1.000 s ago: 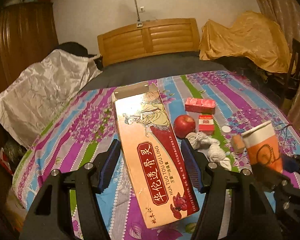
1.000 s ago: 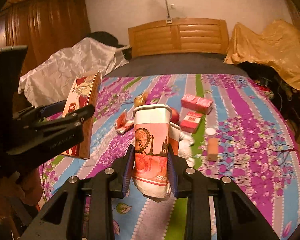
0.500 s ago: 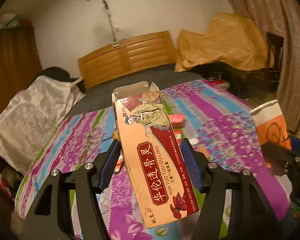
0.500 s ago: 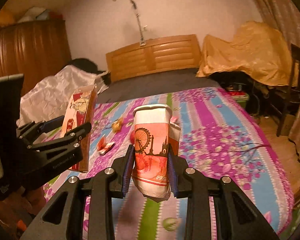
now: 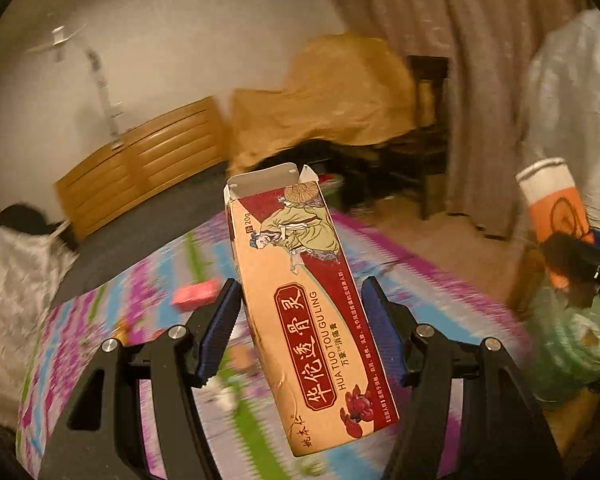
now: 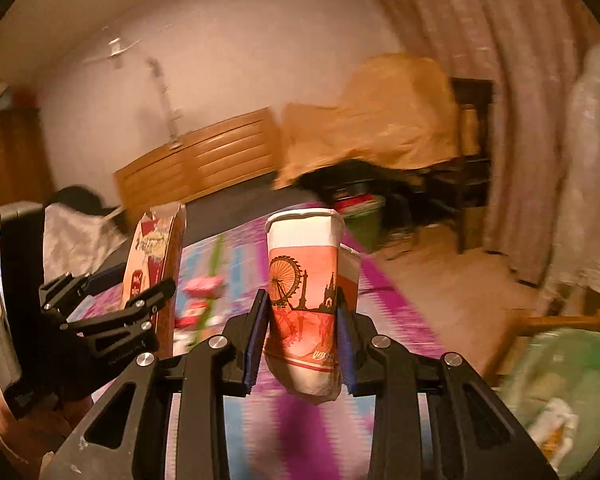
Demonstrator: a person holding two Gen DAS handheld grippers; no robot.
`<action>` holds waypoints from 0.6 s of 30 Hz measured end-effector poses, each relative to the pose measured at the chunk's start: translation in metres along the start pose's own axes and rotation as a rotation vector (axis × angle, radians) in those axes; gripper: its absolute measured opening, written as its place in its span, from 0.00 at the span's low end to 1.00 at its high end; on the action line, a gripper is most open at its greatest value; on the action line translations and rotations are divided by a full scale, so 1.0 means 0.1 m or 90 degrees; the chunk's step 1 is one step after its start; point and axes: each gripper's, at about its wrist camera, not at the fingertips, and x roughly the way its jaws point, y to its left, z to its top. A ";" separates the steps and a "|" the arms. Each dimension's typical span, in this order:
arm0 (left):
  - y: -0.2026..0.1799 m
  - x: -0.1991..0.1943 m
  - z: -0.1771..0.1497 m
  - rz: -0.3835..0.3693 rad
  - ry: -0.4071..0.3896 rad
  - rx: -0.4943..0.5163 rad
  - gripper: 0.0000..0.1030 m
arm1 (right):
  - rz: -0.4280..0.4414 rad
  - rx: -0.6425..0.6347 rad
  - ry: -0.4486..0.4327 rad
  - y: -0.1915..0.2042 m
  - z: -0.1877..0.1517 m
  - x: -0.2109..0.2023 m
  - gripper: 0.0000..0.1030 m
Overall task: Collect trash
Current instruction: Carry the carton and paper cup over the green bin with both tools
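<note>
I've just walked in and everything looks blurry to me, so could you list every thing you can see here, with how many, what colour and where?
Cardboard box: one, tan and dark red, open top, between the left gripper's pads.
Paper cups: two nested, orange and white, squeezed by the right gripper.
Bedsheet: one, purple, blue and green, on the bed.
Pink packet: one, on the sheet, blurred.
Headboard: one, wooden, by the wall.
Yellow cloth: one, draped right of the headboard.
Green bag: one, lower right beside the bed, contents unclear.
Curtain: one, brownish, right.
Left gripper: black, blue pads.
Right gripper: black, blue pads.
</note>
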 end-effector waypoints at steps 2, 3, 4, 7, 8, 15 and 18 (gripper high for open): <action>-0.28 0.05 0.08 -0.039 -0.004 0.018 0.58 | -0.036 0.015 -0.007 -0.31 0.04 -0.13 0.32; -0.42 0.08 0.12 -0.055 -0.005 0.025 0.58 | -0.059 0.023 -0.011 -0.49 0.06 -0.22 0.32; -0.54 0.09 0.14 -0.071 -0.008 0.033 0.58 | -0.079 0.029 -0.015 -0.65 0.07 -0.30 0.32; -0.95 0.17 0.23 -0.123 -0.013 0.059 0.58 | -0.140 0.044 -0.020 -1.12 0.09 -0.53 0.32; -1.09 0.19 0.26 -0.143 -0.016 0.069 0.58 | -0.158 0.050 -0.022 -1.25 0.08 -0.61 0.32; -1.99 0.26 0.34 -0.241 -0.024 0.142 0.58 | -0.294 0.075 -0.015 -2.20 0.01 -1.06 0.32; -2.34 0.30 0.39 -0.278 -0.024 0.168 0.58 | -0.347 0.067 -0.001 -2.45 -0.02 -1.17 0.32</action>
